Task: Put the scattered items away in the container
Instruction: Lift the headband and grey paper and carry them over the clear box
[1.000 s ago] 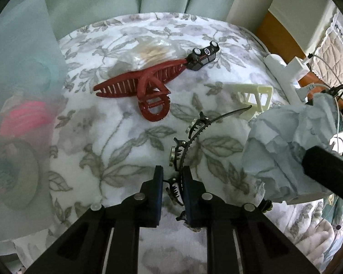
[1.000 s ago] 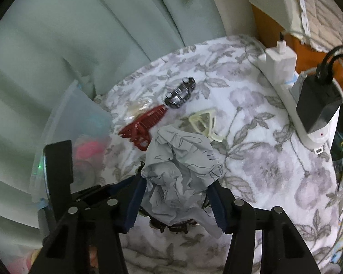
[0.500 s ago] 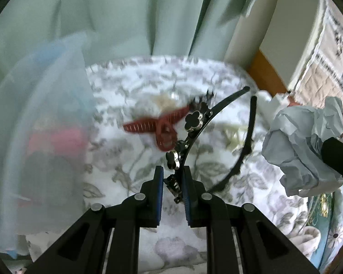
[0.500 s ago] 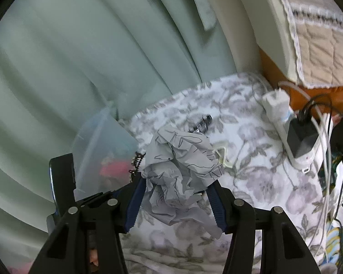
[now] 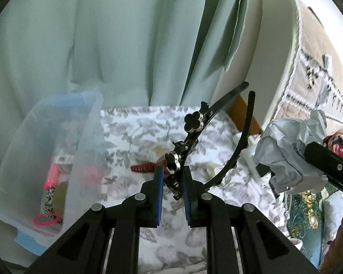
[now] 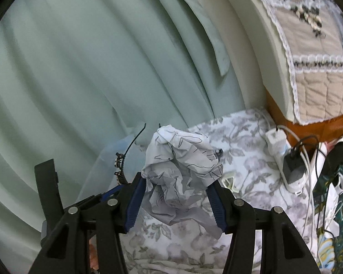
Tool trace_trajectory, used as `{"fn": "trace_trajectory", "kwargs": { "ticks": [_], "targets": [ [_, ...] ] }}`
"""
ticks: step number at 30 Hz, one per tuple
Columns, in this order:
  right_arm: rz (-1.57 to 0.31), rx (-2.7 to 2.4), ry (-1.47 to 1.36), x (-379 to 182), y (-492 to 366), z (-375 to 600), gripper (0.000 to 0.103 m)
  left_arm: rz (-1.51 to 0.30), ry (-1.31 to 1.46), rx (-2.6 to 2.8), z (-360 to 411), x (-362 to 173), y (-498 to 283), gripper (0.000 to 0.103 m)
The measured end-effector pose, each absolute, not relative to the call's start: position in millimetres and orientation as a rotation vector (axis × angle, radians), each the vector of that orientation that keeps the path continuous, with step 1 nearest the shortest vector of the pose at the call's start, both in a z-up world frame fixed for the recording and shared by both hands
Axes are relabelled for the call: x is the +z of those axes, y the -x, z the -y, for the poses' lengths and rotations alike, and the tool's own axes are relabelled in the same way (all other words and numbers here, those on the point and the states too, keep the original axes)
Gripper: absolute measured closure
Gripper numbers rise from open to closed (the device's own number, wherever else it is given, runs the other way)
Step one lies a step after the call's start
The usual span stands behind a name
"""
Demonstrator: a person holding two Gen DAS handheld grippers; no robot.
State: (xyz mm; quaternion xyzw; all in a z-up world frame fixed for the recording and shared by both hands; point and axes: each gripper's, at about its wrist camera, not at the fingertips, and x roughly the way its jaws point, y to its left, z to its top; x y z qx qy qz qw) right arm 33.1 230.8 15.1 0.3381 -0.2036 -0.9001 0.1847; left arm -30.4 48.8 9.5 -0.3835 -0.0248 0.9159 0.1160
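My left gripper [image 5: 173,178] is shut on a black headband [image 5: 195,132] with clover studs and holds it upright in the air above the flowered tablecloth [image 5: 134,125]. The headband also shows in the right wrist view [image 6: 123,162]. My right gripper [image 6: 177,187] is shut on a crumpled ball of grey paper [image 6: 182,166], also held in the air; the paper shows in the left wrist view [image 5: 287,155]. The clear plastic container [image 5: 45,150] stands at the left and holds pink hair items. A red hair claw [image 5: 145,167] lies on the cloth beyond my left gripper.
Pale green curtains hang behind the table. A white power strip [image 6: 283,157] with a black charger and cables lies along the right edge. A cream hair clip [image 6: 229,181] and a small dark clip [image 6: 219,152] lie on the cloth. A quilt-covered white appliance [image 6: 308,34] stands at the right.
Both grippers have risen well above the table with their loads. The headband came up off the cloth and now stands upright. The container has come into fuller view at the left.
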Motion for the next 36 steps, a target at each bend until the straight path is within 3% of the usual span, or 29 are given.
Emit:
{"fn": "trace_trajectory", "kwargs": {
  "ticks": [12, 36],
  "targets": [
    [0.52, -2.525, -0.818, 59.3, -39.8, -208.3, 0.046, 0.184, 0.939, 2.808, -1.7, 61.9, 14.4, 0.087],
    [0.283, -2.33, -0.77, 91.8, -13.5, -81.5, 0.046, 0.416, 0.854, 3.045, 115.2, 88.9, -27.0, 0.087]
  ]
}}
